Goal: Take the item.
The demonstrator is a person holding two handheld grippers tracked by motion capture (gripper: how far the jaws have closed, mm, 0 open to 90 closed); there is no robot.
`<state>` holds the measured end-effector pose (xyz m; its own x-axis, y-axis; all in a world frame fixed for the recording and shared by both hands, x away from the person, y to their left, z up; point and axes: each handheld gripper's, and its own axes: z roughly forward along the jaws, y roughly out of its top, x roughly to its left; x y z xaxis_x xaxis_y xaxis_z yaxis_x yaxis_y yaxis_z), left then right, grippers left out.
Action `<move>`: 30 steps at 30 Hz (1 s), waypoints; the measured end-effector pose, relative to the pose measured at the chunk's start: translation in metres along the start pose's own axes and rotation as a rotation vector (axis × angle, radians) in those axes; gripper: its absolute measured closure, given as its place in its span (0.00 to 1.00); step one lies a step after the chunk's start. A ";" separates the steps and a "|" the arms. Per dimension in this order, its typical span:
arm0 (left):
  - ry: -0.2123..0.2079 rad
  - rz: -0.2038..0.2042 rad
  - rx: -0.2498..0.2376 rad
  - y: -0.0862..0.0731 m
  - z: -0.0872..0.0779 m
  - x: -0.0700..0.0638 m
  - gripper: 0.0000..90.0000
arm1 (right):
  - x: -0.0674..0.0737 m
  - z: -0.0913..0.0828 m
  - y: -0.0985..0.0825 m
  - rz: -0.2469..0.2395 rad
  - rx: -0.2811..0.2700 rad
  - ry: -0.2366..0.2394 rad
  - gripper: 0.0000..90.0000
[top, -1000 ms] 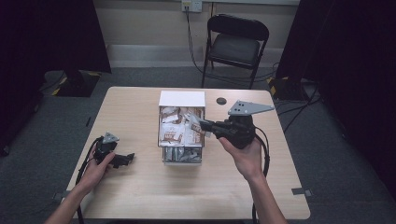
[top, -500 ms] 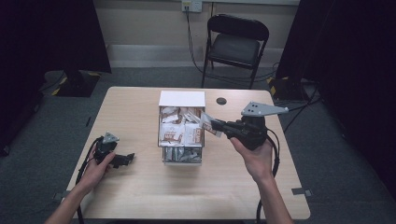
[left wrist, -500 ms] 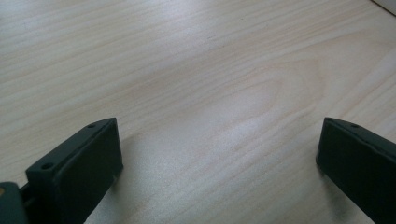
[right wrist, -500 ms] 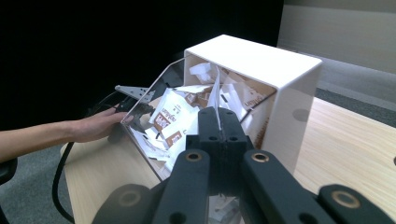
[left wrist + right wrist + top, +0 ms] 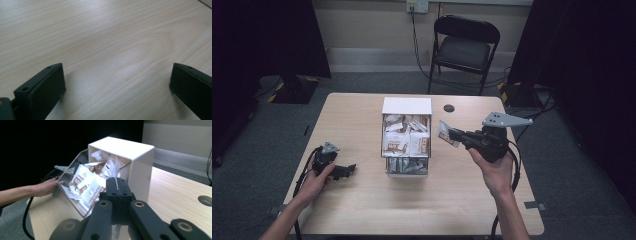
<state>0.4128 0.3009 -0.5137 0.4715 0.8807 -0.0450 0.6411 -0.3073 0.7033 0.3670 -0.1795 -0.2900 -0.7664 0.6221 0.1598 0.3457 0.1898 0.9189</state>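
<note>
Right claw [image 5: 452,136] is clamped shut on a small flat white-and-brown paper sachet [image 5: 445,133], pinched edge-on between the two black jaws. In the high view the sachet sticks out past the jaw tips toward the box, held in the air above the light wooden table [image 5: 362,205], just right of the box and apart from it. In the right gripper view the sachet [image 5: 116,173] shows as a thin white edge rising from the closed jaw tips; the right claw [image 5: 117,185] points at the box.

The white box with a clear plastic front tray [image 5: 407,135] stands at the table's middle, packed with more white-and-brown sachets [image 5: 406,142], loose and overlapping. In the right gripper view the box [image 5: 140,162] is close ahead, its clear tray tilted out and open, with the packets piled in it. The held sachet is outside the box, to its right side, not touching it as far as I can tell.

Left claw [image 5: 348,170] rests low at the table's left part, well apart from the box and the sachet, held in the left hand [image 5: 314,180]. In the left gripper view its jaws stand wide, with bare wood between them, the left claw [image 5: 117,80] holding nothing.

The right hand [image 5: 494,170] grips the right gripper body from below, grey three-cornered plate on top. A round dark hole [image 5: 449,108] lies in the table behind the box's right side. A black folding chair [image 5: 464,47] stands beyond the table.
</note>
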 end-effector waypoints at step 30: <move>0.001 0.005 0.002 0.000 0.000 0.000 0.00 | -0.035 0.031 -0.057 0.098 0.121 -0.074 1.00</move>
<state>0.4129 0.3013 -0.5137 0.4740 0.8796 -0.0408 0.6399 -0.3122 0.7022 0.3910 -0.1891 -0.3590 -0.6853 0.6955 0.2159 0.4833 0.2127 0.8492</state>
